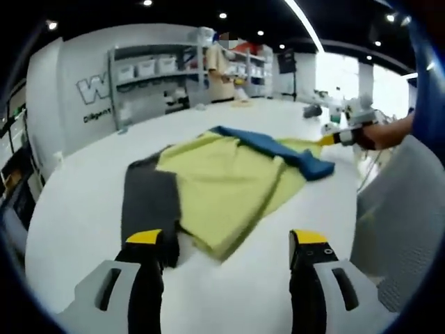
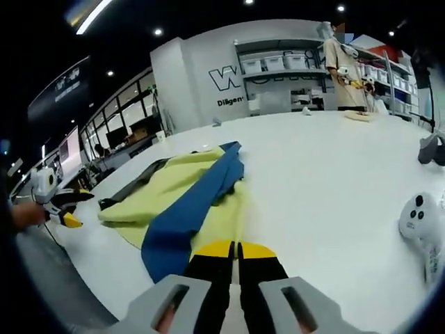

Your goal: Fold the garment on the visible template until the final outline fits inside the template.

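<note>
A yellow-green garment (image 1: 222,184) with a blue part (image 1: 268,145) lies half folded on the white table, partly over a dark grey template (image 1: 149,202). My left gripper (image 1: 228,243) is open just short of the garment's near edge, with nothing between its jaws. At the far right corner of the cloth is the right gripper (image 1: 332,138), held by a hand. In the right gripper view the garment (image 2: 177,191) and its blue strip (image 2: 195,205) run down to my right gripper (image 2: 236,252), which is shut at the cloth's edge. The left gripper (image 2: 68,209) sits at the left, past the template (image 2: 135,184).
The round white table (image 2: 327,181) has room to the right of the garment. A white controller-like device (image 2: 419,217) and a dark object (image 2: 432,149) lie near its right edge. Shelves (image 1: 149,73) and a standing person (image 2: 341,66) are at the back.
</note>
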A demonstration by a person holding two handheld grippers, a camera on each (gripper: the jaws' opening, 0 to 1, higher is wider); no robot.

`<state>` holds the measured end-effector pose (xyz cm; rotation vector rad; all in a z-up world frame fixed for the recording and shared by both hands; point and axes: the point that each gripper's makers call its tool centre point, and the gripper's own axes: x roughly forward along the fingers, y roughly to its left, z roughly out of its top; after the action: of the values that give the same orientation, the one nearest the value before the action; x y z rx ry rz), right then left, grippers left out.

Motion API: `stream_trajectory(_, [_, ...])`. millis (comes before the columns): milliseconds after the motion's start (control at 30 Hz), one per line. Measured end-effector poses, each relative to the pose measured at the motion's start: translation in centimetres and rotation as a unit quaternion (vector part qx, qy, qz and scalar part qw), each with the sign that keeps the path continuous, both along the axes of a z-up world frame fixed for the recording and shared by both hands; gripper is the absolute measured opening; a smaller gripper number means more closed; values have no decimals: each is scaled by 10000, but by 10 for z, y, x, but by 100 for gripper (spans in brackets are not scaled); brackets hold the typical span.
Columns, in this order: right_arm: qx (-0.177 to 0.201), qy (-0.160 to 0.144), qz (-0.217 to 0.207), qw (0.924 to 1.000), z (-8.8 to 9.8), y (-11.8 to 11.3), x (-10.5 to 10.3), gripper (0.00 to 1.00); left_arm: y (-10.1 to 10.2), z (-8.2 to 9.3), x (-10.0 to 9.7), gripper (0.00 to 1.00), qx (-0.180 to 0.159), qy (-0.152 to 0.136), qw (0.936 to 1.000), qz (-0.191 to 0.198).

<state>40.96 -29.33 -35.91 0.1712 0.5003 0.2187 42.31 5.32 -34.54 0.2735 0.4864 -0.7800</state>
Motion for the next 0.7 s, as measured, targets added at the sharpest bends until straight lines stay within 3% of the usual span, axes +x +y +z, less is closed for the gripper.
stream_trajectory(200, [16,-92,-48,9999,1,-1,-1,0,-9,-12,-3,49,561,-34,9975,-436])
stream_trajectory(367, [38,-138,-100,9998,5,-6,-4,0,-8,-15,-2,30,672,-121,9963,-528])
stream_trajectory(433, [39,-165,-127,9998,6,-10,-6,0,-10,-16,0,32,735,-145,9953,-607])
stream_trajectory(500, [68,-227,-273,9993,19,-16,-12,0,-6,-22,11,34,814,-125,9952,-523])
stream_trajectory(700, [119,-326,-240,9991,24,-19,-18,4,3,-33,18,28,1015,-103,9931,-585])
